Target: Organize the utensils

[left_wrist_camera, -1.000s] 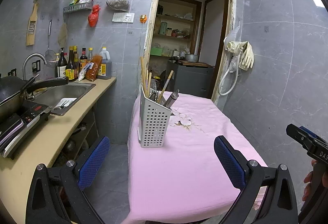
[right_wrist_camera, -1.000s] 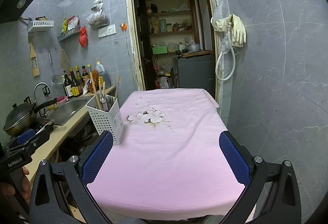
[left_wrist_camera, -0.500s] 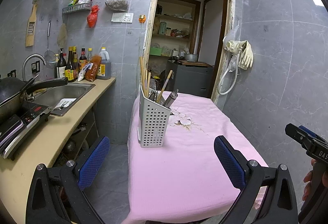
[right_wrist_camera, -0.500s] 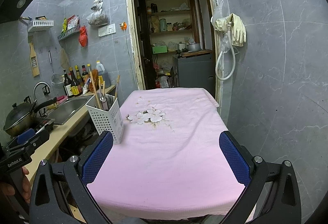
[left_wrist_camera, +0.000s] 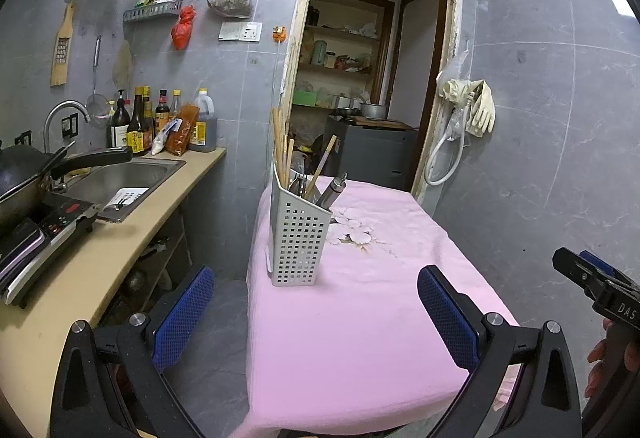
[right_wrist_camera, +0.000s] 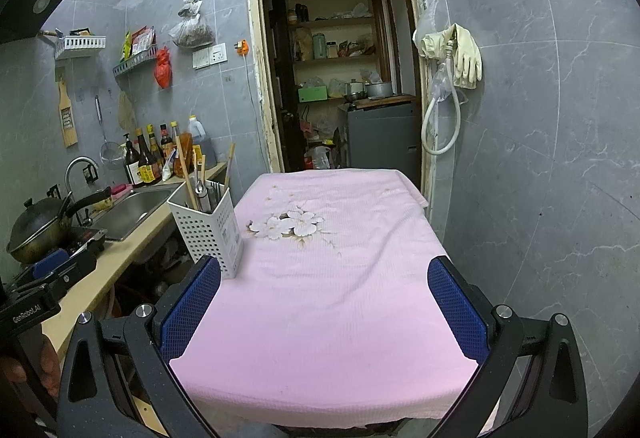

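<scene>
a white perforated utensil holder (left_wrist_camera: pixel 298 234) is standing upright near the left edge of the counter (left_wrist_camera: pixel 360 318), which is wearing a pink cloth with a pale flower print (right_wrist_camera: pixel 288 226). wooden chopsticks (left_wrist_camera: pixel 280 145) and a few metal handles (left_wrist_camera: pixel 334 189) are sticking up out of the holder, leaning at different angles; which compartment each is sitting in cannot be told.

the left claw (left_wrist_camera: pixel 316 318) is hanging spread wide and gripping nothing, its blue pads (left_wrist_camera: pixel 182 314) framing the holder and the near part of the cloth. the right claw (right_wrist_camera: pixel 324 310) is likewise spread wide and empty, hovering over the near end of the cloth, with the holder (right_wrist_camera: pixel 208 230) sitting just beyond its left pad. the cloth between the right claw and the flower print is lying bare.

to the left, a gap of floor is separating the pink counter from a tan kitchen worktop (left_wrist_camera: pixel 100 270) carrying a steel sink (left_wrist_camera: pixel 124 177), a black wok (right_wrist_camera: pixel 38 230) and a row of sauce bottles (left_wrist_camera: pixel 160 121). an open doorway (right_wrist_camera: pixel 336 77) with shelves behind it is standing past the far end of the cloth, and pale rubber gloves (right_wrist_camera: pixel 464 53) with a hose are hanging on the grey tiled wall to the right. a person's hand (left_wrist_camera: pixel 612 354) is showing at the right edge of the left wrist view, gripping the other tool.
</scene>
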Demonstrator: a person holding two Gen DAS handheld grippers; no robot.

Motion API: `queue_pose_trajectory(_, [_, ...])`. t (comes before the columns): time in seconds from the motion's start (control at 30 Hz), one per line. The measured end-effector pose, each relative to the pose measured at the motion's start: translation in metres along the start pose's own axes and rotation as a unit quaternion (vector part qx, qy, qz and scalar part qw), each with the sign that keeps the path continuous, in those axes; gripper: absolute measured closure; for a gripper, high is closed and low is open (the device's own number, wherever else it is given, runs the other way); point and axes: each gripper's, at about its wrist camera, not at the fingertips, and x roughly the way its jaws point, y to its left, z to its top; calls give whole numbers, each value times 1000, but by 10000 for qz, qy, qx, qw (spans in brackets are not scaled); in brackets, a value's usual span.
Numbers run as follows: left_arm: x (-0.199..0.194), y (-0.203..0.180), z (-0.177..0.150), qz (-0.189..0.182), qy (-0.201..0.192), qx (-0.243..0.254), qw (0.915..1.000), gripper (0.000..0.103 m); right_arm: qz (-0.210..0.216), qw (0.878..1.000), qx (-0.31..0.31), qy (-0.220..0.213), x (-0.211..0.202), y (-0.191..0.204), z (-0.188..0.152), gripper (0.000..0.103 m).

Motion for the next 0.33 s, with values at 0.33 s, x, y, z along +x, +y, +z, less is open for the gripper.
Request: queue_pose_trajectory(0.33, [-1,-5,0,42,-20,149,9999,1,9,10000,-3,20,0,3,-4,1])
